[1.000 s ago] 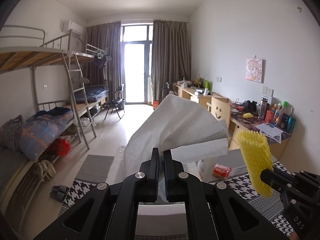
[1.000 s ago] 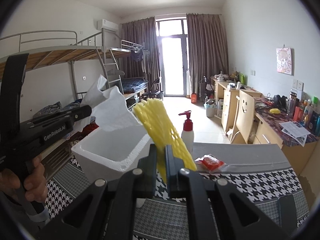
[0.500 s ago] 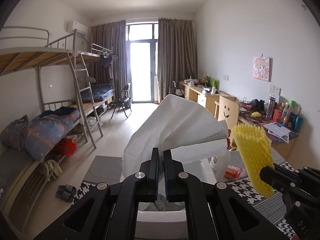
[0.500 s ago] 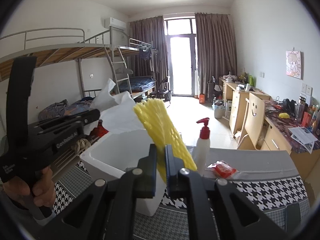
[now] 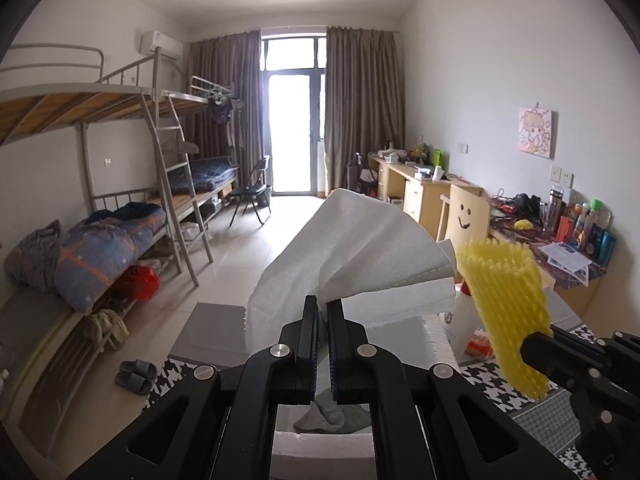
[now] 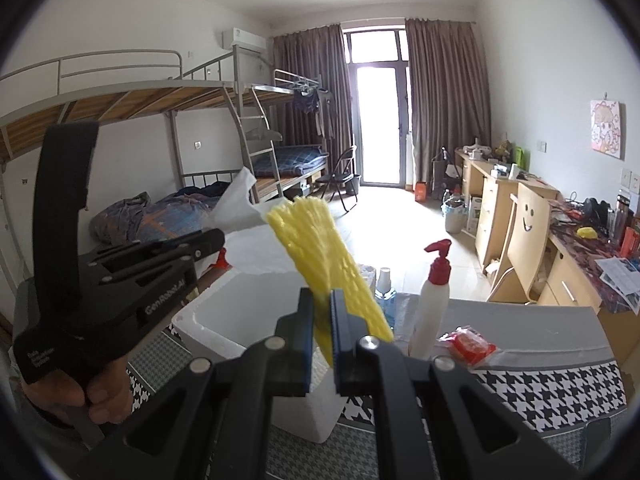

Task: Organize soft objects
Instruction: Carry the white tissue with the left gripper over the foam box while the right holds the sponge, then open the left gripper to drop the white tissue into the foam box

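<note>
Dormitory room with bunk beds (image 5: 120,184), curtains and desks; up close, a houndstooth-covered table (image 6: 560,392) bears a white foam box (image 6: 224,320). Over the last second both grippers have edged closer above that box, so a grey cloth (image 5: 332,420) now shows inside it. The left gripper (image 5: 322,312) stays pinched shut on a white tissue (image 5: 360,252) fanning upward. The right gripper (image 6: 321,312), just beside it, stays clamped on a yellow foam net sleeve (image 6: 320,256). Both soft items hang directly over the open box, probably ready to drop in. A pump bottle (image 6: 434,300) and red packet (image 6: 468,342) stand beside the box.
</note>
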